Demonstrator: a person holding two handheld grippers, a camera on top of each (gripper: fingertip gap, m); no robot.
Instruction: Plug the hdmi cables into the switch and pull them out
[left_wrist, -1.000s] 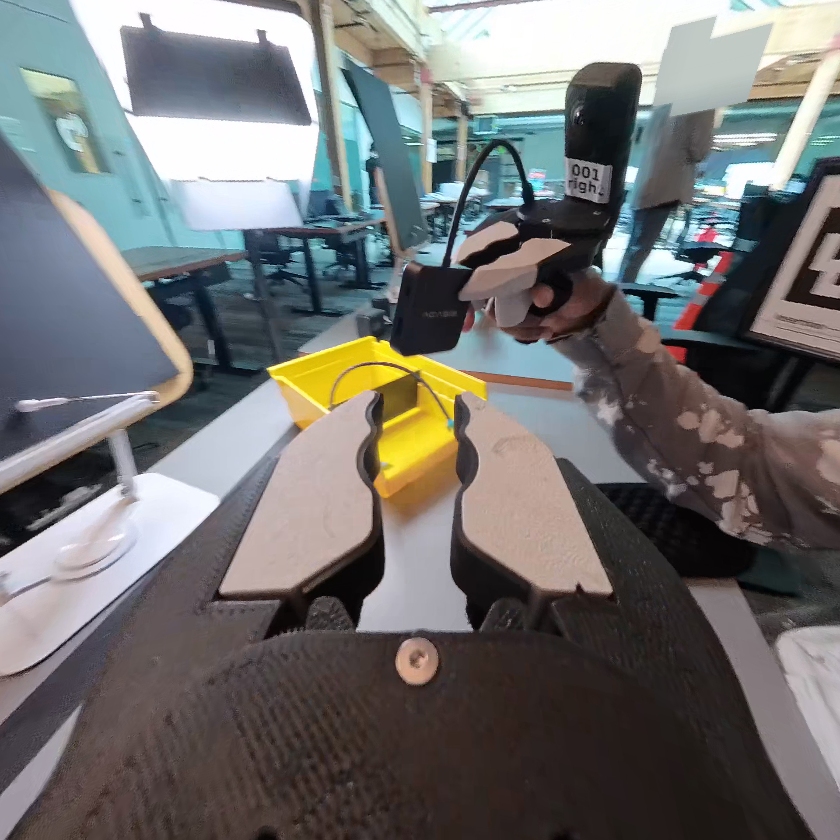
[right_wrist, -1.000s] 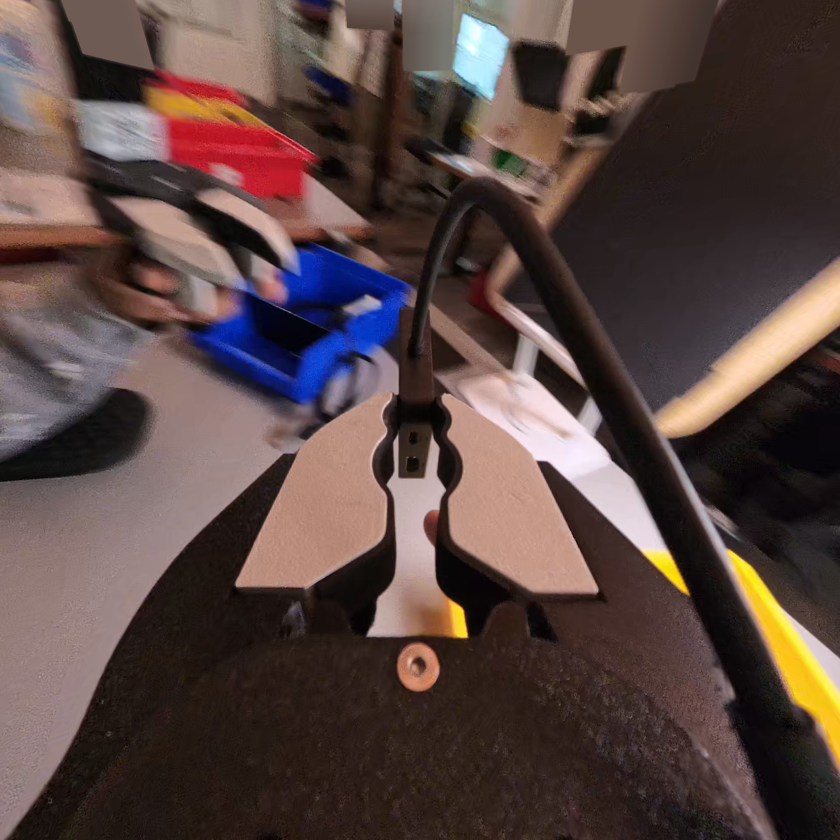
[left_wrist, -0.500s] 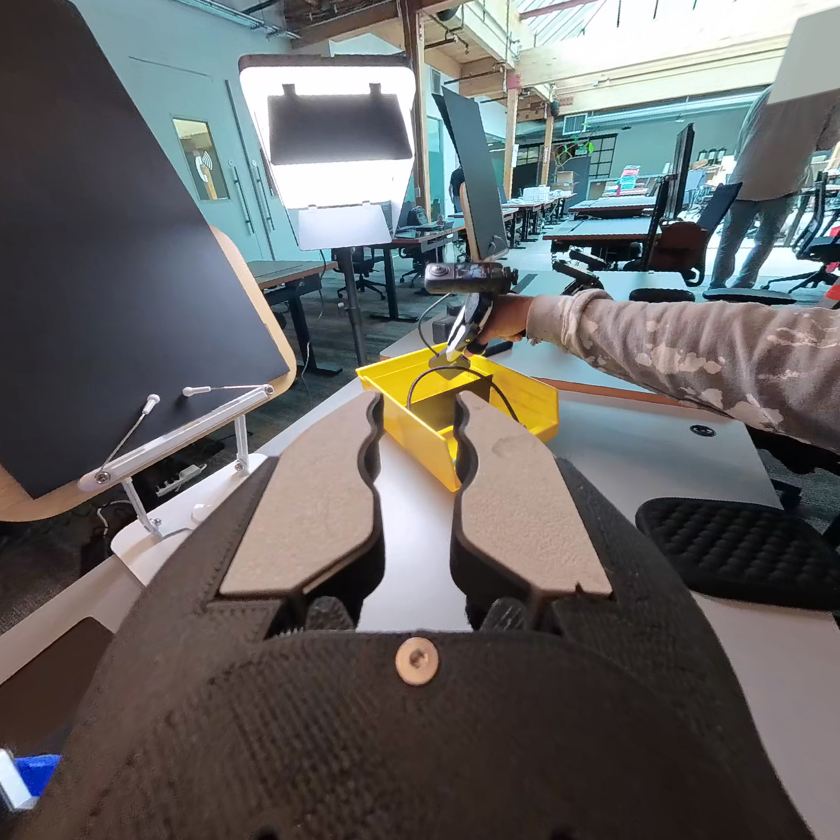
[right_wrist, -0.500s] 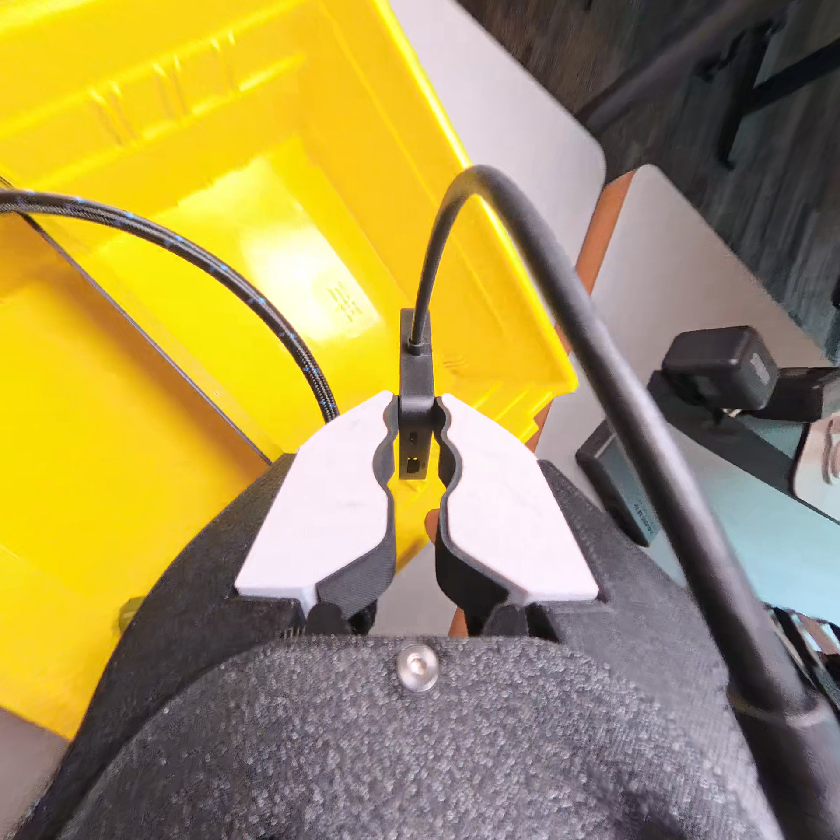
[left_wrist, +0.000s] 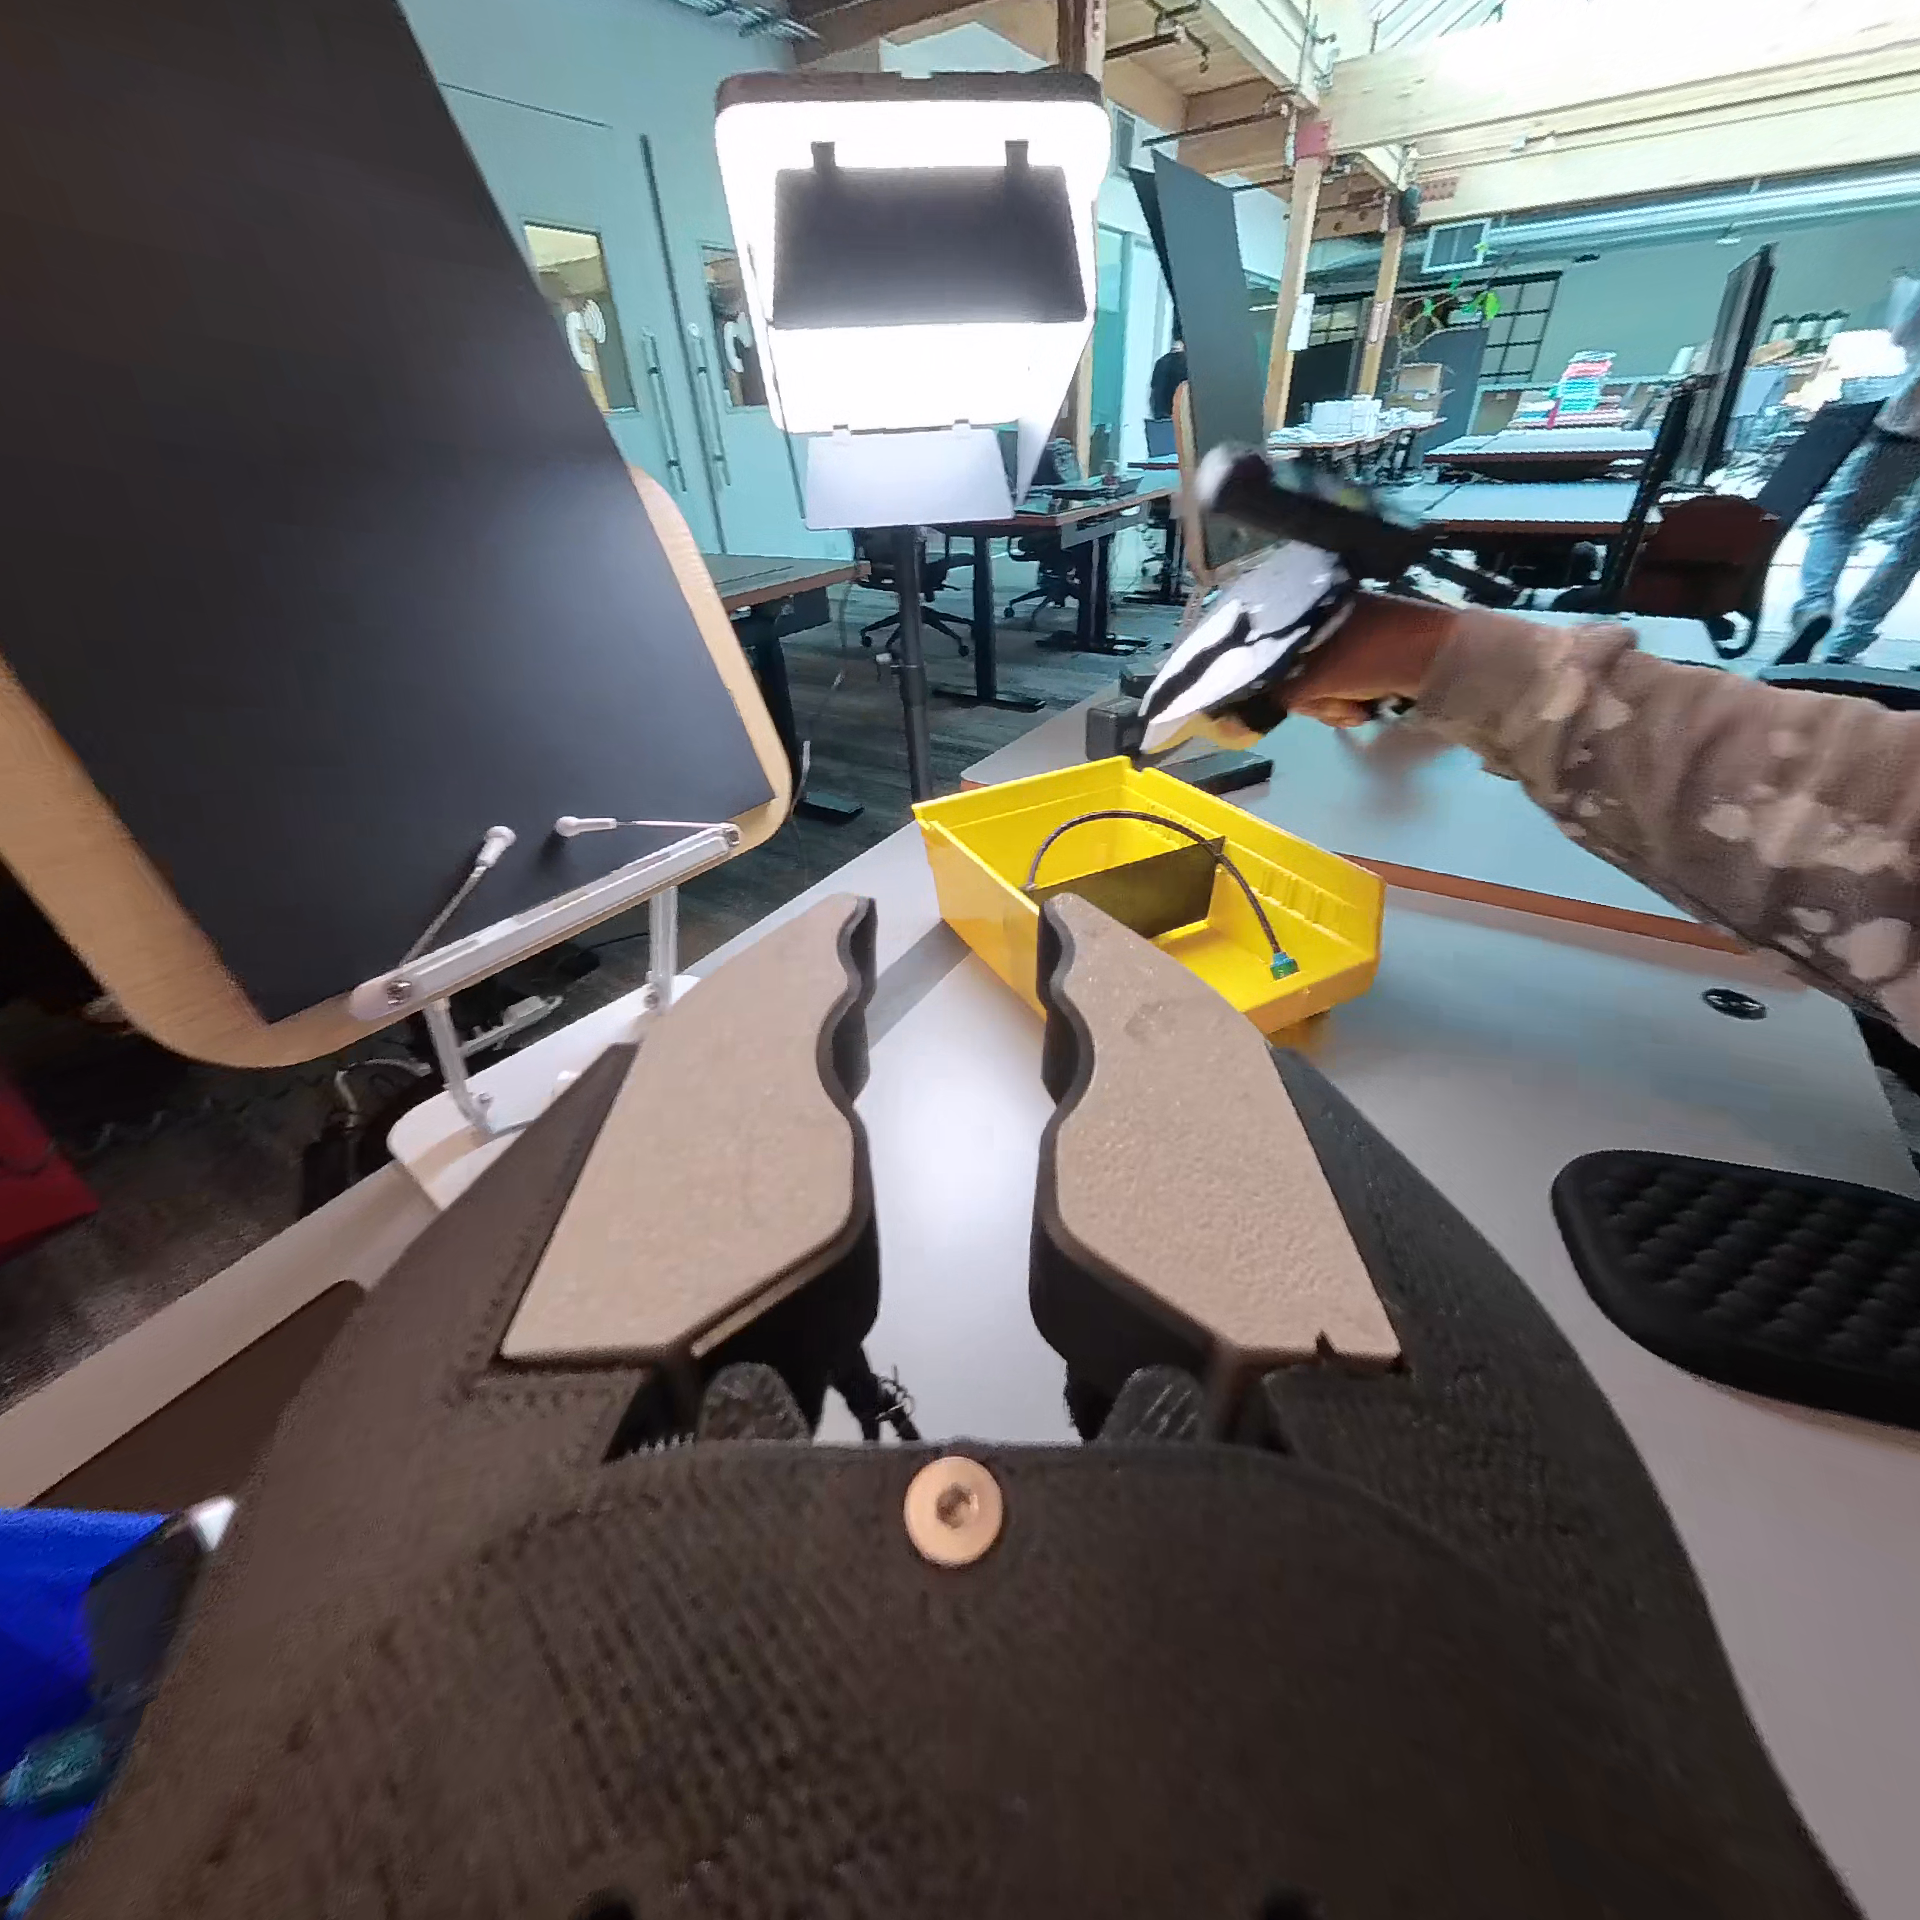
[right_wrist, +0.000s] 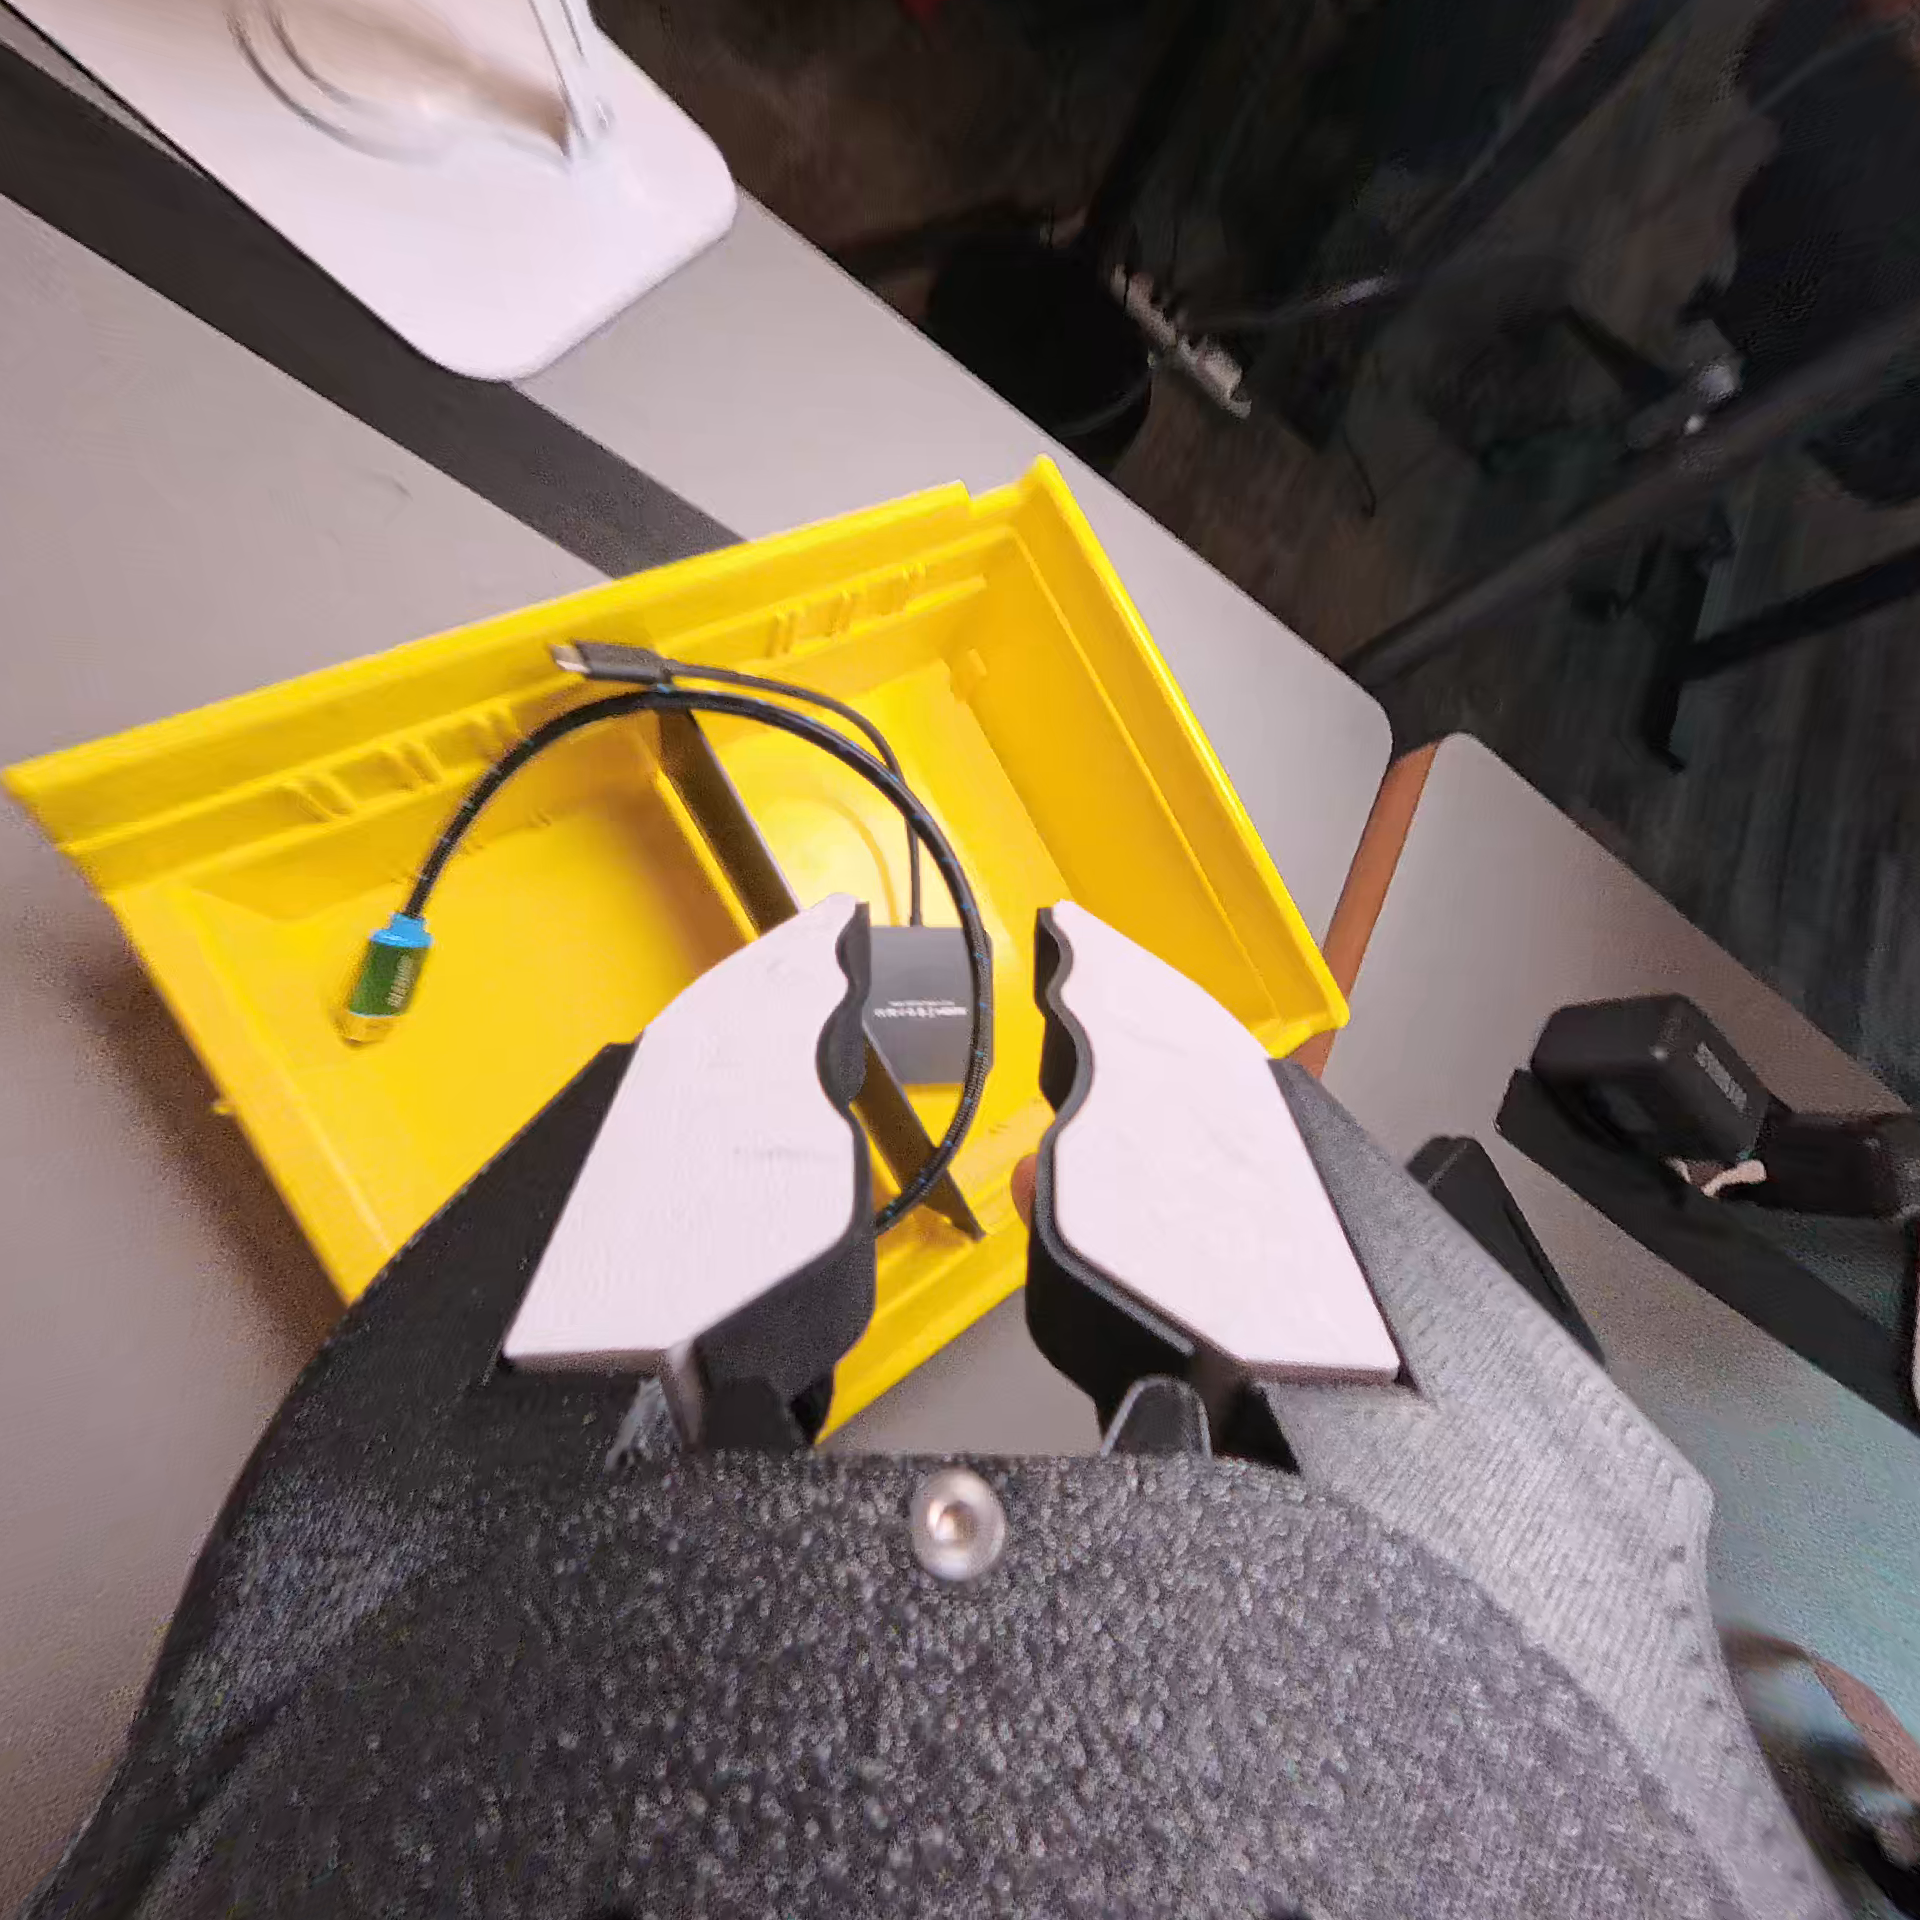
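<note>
A yellow bin (left_wrist: 1335, 940) stands on the grey table, split by a black divider (left_wrist: 1143, 888). A braided black HDMI cable (left_wrist: 1122, 821) arches over the divider, its green and blue plug (left_wrist: 1280, 968) lying in the bin. My left gripper (left_wrist: 951, 914) is open and empty, short of the bin. In the right wrist view my right gripper (right_wrist: 948, 925) is open above the bin (right_wrist: 1195, 748). The dark grey switch (right_wrist: 920, 1003) lies loose on the bin floor below its fingers, its thin lead (right_wrist: 603, 660) up on the rim. The HDMI cable (right_wrist: 727, 717) and its plug (right_wrist: 390, 971) lie there too. The right gripper (left_wrist: 1195, 707) also shows, blurred, over the bin's far corner.
A black board on a white stand (left_wrist: 312, 468) rises at the left, its base (right_wrist: 499, 208) beside the bin. A studio light (left_wrist: 914, 260) stands behind. A black mesh pad (left_wrist: 1745, 1278) lies at the right. A blue bin (left_wrist: 42, 1621) sits near left. Black devices (right_wrist: 1642, 1070) rest on the neighbouring table.
My right gripper carried the switch down into the yellow bin, opened and let it go; the switch now lies in the bin. My left gripper stayed open and empty.
</note>
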